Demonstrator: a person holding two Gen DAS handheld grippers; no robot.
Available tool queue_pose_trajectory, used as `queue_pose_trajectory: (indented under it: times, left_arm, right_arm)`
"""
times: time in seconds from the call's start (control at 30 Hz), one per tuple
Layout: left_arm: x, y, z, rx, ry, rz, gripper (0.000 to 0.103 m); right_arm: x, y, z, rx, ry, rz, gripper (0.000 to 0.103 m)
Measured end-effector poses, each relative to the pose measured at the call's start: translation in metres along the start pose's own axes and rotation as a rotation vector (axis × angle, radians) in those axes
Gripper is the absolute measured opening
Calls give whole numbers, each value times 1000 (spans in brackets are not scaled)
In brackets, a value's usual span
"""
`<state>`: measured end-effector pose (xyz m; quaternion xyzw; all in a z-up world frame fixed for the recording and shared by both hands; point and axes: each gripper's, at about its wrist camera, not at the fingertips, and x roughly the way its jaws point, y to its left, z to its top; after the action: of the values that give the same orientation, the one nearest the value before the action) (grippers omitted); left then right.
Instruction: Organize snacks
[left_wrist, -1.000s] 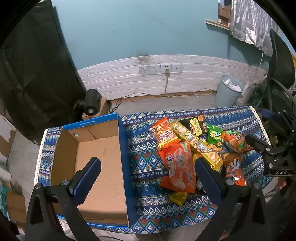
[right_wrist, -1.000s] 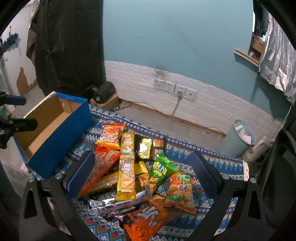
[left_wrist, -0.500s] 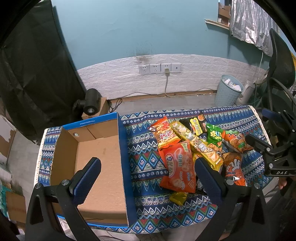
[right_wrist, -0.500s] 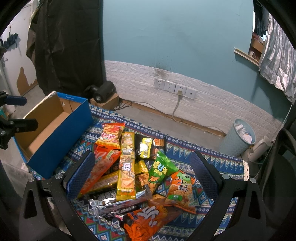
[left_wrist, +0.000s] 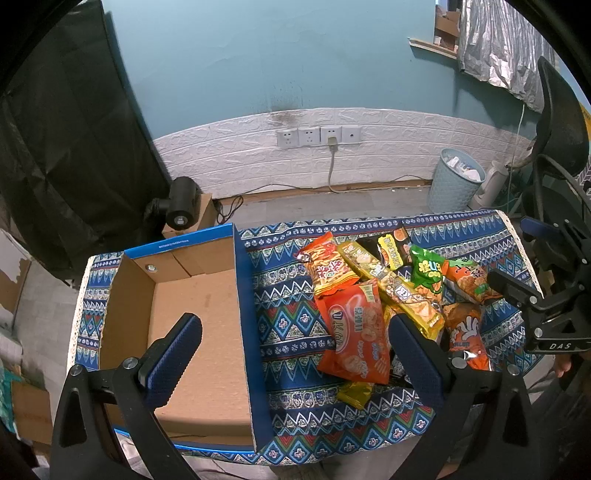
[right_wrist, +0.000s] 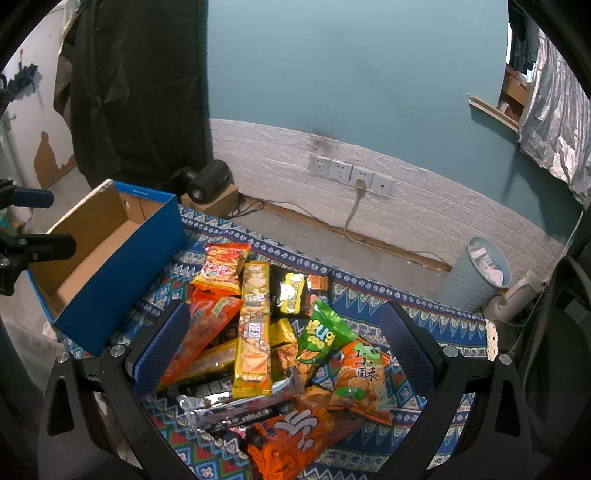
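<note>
Left gripper (left_wrist: 294, 345): jaws spread wide, holding nothing; it hangs above the line where the cardboard box (left_wrist: 192, 332) meets the snack pile (left_wrist: 384, 295), one finger over the box floor, the other over the pile's near edge.
Right gripper (right_wrist: 283, 338): jaws spread wide and empty, above the pile, which shows between the two fingers.
Snack pile: heaped on the right half of the bench (left_wrist: 284, 314), on its patterned cloth, just beside the box but apart from its blue wall.
Open room: a strip of bare cloth between box and pile; the box interior is bare cardboard.
Edges: the orange pack with the white hand print (right_wrist: 295, 435) lies nearest the bench's front edge.
Looks: a long yellow pack (right_wrist: 253, 332) lies on top, a red-orange bag (left_wrist: 356, 332) on the box side, a green pouch (right_wrist: 325, 339) and a silver wrapper (right_wrist: 236, 406) among them.
</note>
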<state>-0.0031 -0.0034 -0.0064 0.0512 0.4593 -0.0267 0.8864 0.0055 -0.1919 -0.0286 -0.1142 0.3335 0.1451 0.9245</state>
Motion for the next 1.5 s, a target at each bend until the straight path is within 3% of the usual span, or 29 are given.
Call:
queue_pose_trajectory:
  times: [0.8, 1.27, 1.5]
  left_arm:
    - [15, -3, 0, 2, 47, -12, 102]
    - [49, -14, 8, 1, 137, -58, 102]
    - [77, -24, 16, 18, 202, -64, 102]
  right_arm:
    - [0, -10, -7, 8, 48, -13, 100]
    - [7, -26, -1, -1, 91, -43, 100]
    - [27, -56, 5, 21, 164, -43, 100]
